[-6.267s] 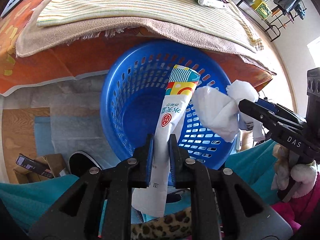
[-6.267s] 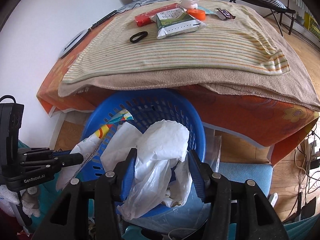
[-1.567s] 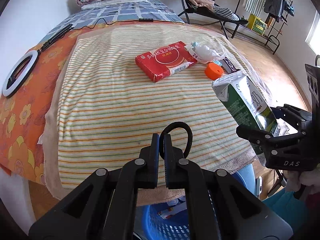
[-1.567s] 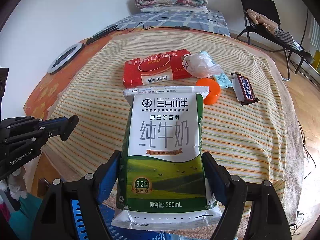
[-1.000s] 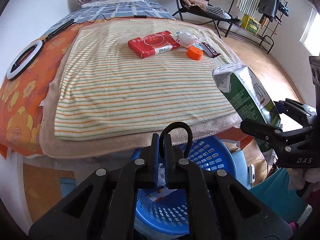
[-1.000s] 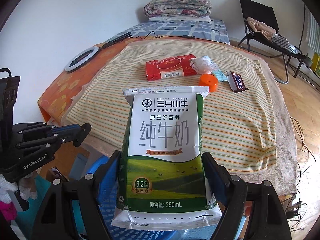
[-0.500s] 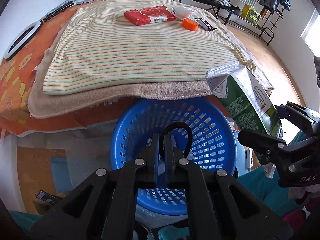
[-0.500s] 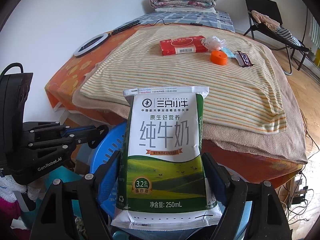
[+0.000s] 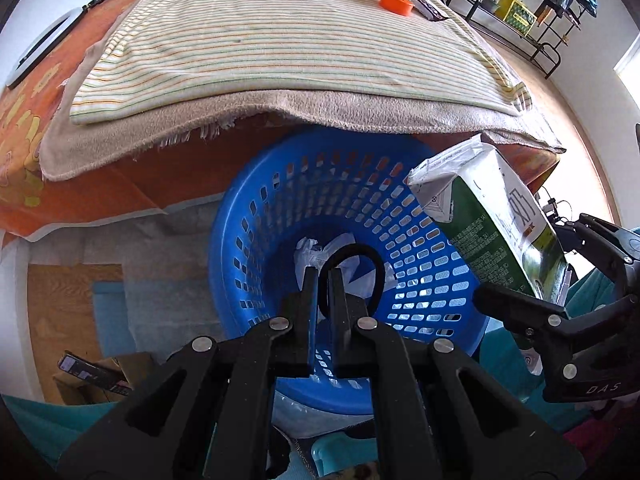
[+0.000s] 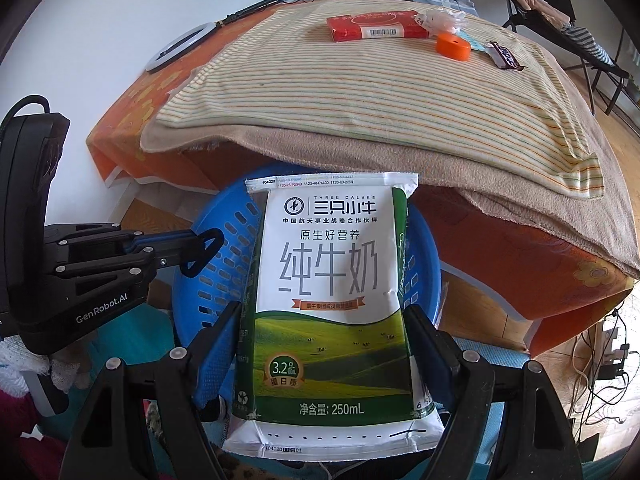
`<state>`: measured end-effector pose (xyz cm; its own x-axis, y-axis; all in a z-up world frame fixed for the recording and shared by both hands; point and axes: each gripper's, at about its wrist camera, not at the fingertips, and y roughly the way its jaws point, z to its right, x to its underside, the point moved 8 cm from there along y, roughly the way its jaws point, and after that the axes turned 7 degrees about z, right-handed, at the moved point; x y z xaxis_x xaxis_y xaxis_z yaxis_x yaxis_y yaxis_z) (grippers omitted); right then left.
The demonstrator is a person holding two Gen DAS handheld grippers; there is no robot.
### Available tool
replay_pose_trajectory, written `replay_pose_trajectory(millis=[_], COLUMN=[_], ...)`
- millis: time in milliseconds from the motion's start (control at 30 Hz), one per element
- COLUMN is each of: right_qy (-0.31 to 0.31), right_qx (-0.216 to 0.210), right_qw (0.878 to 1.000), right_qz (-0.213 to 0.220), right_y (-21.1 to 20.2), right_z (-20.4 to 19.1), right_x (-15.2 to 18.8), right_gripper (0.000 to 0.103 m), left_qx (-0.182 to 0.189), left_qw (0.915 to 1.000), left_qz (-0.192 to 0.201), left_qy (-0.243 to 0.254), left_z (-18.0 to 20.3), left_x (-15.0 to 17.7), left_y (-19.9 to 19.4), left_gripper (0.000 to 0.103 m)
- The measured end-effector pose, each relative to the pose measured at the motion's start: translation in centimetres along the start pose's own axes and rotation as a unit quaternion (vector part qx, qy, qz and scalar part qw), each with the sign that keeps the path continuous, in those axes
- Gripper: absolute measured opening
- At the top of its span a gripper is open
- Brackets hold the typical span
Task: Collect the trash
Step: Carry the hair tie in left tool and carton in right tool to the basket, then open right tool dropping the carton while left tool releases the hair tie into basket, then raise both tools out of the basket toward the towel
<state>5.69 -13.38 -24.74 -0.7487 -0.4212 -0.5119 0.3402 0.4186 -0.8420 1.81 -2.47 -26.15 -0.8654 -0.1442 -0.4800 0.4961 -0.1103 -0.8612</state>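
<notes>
Striped sheet (image 9: 288,36) over bed, blue basket (image 9: 256,216) below, wood floor (image 10: 476,312)

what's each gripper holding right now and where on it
The left gripper pinches a black hair tie at one side of its loop. The right gripper clamps a milk pouch across its lower half, jaws on its two side edges.
</notes>
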Motion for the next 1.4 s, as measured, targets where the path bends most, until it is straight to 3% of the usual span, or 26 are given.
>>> replay_pose_trajectory(millis=[500, 533, 667, 833, 900, 1067, 1400], right_qy=[0.005, 0.007, 0.014, 0.022, 0.025, 0.031, 0.043], right_qx=[0.008, 0.009, 0.01, 0.008, 0.007, 0.008, 0.019], right_qw=[1.0, 1.0, 0.999, 0.999, 0.999, 0.999, 0.999], right_qz=[-0.027, -0.027, -0.03, -0.032, -0.032, -0.032, -0.024], right_y=[2.0, 2.1, 2.2, 2.3, 2.3, 2.3, 2.0], right_z=[0.3, 0.4, 0.8, 1.0, 1.0, 1.1, 1.8], right_x=[0.8, 0.9, 1.0, 1.0, 1.0, 1.0, 0.6], right_gripper=[0.077, 0.077, 0.077, 0.081, 0.082, 0.086, 0.088], left_qx=[0.001, 0.002, 0.0, -0.003, -0.005, -0.007, 0.0], left_qw=[0.9998, 0.9998, 0.9998, 0.9998, 0.9998, 0.9997, 0.9996], left_qz=[-0.018, -0.019, -0.017, -0.016, -0.016, -0.013, -0.015], left_qy=[-0.006, -0.006, -0.009, -0.011, -0.013, -0.019, -0.023], left_z=[-0.2, -0.2, -0.3, -0.5, -0.6, -0.7, -0.6], left_x=[0.5, 0.5, 0.5, 0.4, 0.3, 0.2, -0.1], left_y=[1.4, 1.5, 1.6, 1.6, 1.6, 1.5, 1.4], left_gripper=[0.004, 0.005, 0.03, 0.035, 0.045, 0.055, 0.056])
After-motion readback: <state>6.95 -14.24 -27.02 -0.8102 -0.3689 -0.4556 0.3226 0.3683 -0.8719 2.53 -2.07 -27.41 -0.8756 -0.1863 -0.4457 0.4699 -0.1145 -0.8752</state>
